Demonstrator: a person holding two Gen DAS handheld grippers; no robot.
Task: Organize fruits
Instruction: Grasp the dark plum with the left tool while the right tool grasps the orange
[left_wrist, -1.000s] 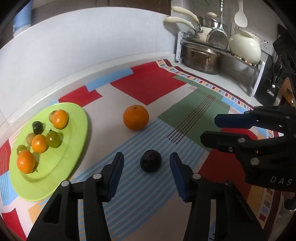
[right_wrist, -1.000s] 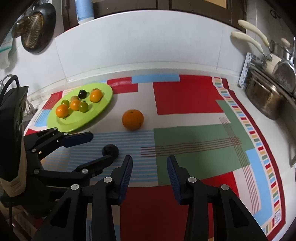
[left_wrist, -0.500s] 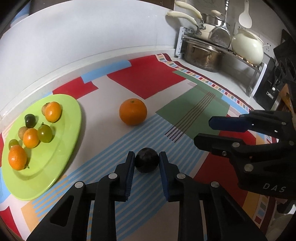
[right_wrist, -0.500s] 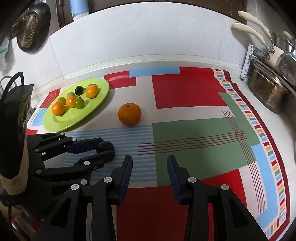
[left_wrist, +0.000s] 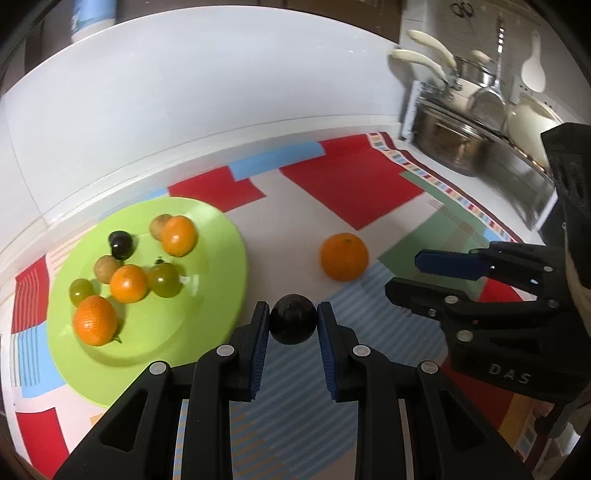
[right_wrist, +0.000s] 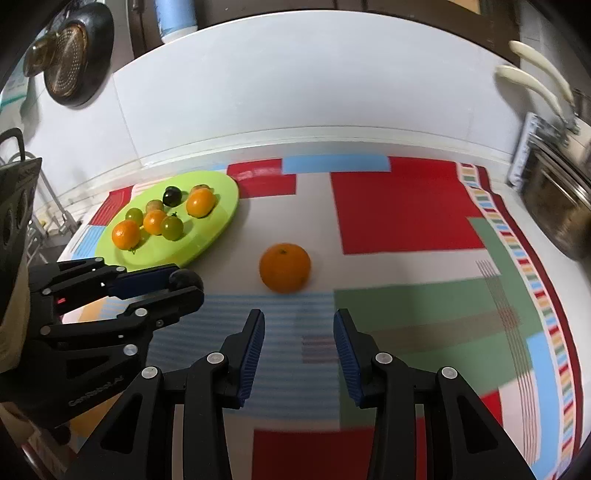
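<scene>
My left gripper (left_wrist: 293, 320) is shut on a small dark round fruit (left_wrist: 293, 319), held just off the patterned mat near the right rim of the green plate (left_wrist: 155, 332). The plate carries several small oranges and green, brown and dark fruits. A larger orange (left_wrist: 344, 256) lies alone on the mat to the right. From the right wrist view the left gripper (right_wrist: 186, 284) grips the dark fruit (right_wrist: 186, 277) beside the plate (right_wrist: 207, 236). My right gripper (right_wrist: 299, 345) stands open and empty, short of the orange (right_wrist: 284, 267).
A colourful patterned mat (right_wrist: 406, 210) covers the counter, with a white wall behind. Pots and pans on a rack (left_wrist: 461, 144) stand at the right end. A dark strainer (right_wrist: 74, 55) hangs on the wall at the left.
The left gripper closed on the dark fruit, lifted it and carried it left toward the plate. The right gripper moved forward, closer to the orange, jaws unchanged.
</scene>
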